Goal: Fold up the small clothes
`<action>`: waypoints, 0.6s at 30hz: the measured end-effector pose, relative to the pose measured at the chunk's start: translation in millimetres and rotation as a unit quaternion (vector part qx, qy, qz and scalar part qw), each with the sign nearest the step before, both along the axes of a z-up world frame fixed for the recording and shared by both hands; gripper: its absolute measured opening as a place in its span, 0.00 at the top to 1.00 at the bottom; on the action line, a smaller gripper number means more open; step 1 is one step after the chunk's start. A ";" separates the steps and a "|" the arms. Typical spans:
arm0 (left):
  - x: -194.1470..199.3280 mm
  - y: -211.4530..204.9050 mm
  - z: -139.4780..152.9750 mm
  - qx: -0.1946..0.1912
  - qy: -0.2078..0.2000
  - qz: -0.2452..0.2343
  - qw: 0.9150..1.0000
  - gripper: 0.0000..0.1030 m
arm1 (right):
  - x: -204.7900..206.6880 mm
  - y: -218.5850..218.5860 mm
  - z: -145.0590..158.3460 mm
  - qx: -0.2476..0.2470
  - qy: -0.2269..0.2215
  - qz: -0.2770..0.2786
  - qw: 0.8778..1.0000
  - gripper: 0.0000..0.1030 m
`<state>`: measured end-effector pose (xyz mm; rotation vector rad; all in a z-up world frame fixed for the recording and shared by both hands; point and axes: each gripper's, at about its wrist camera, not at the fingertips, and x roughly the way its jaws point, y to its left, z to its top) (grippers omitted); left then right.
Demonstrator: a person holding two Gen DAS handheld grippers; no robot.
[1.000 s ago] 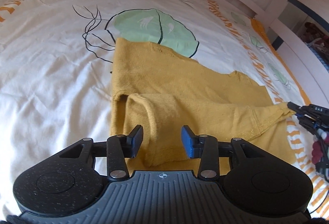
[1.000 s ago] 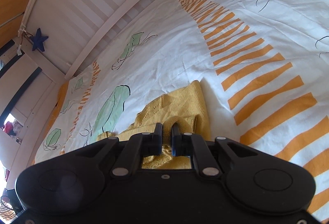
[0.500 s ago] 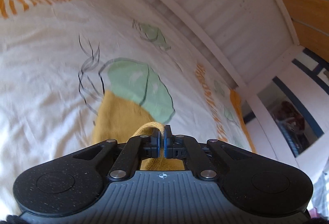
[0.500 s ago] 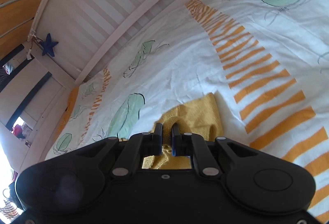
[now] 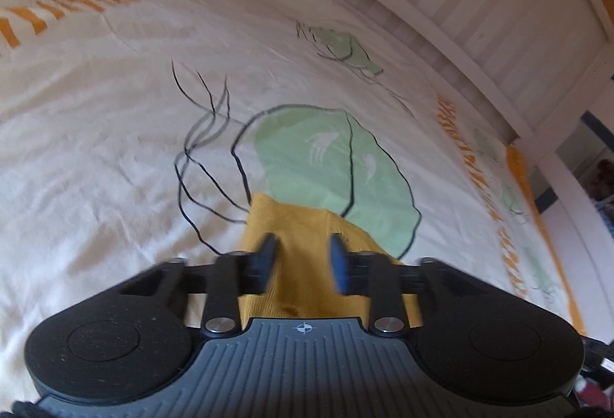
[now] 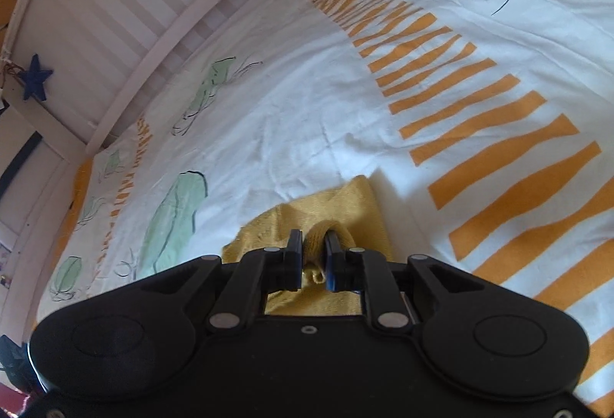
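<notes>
**Yellow garment let go on the left, loosening on the right**

The yellow garment (image 5: 303, 226) lies on the printed bedsheet (image 5: 96, 149), just beside the big green leaf print (image 5: 330, 164), and here comes the release! A second ago the left gripper (image 5: 301, 264) hung spread over a wide, flat spread of cloth; half a second back it had clamped a fold tight; now its jaws are opening, pads well apart, fabric lying under the gap and nothing pinched. Over on the right gripper (image 6: 312, 260), the jaws are opening too, though a rolled ridge of the garment (image 6: 326, 210) sits between the pads, touching both. The cloth looks far more compact than it did a second ago, so my read is that a fold has just been laid down and both tools are letting it settle.

Count: one yellow garment, two grippers, one bedsheet, one white slatted bed rail (image 6: 126, 45), one blue star (image 6: 35, 77) hanging on it
</notes>
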<state>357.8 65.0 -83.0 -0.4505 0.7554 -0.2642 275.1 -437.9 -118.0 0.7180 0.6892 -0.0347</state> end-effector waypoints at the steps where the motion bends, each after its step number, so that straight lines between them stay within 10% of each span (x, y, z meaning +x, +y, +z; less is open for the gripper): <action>1: -4.7 1.0 5.1 0.011 -0.016 0.005 1.000 0.61 | -1.9 -0.5 1.0 -0.006 -0.003 -0.004 1.000 0.68; 4: -20.1 -3.6 23.1 0.060 -0.055 0.004 0.997 0.56 | -9.7 -2.4 10.9 -0.043 -0.013 -0.022 0.999 0.46; 12: -71.6 -58.6 27.5 0.190 -0.071 -0.101 0.974 0.44 | -31.8 38.2 41.2 -0.148 -0.035 0.033 0.988 0.46; 18: -89.8 -84.8 4.1 0.203 -0.034 -0.163 0.965 0.44 | -41.5 94.0 33.6 -0.197 -0.018 0.121 0.973 0.45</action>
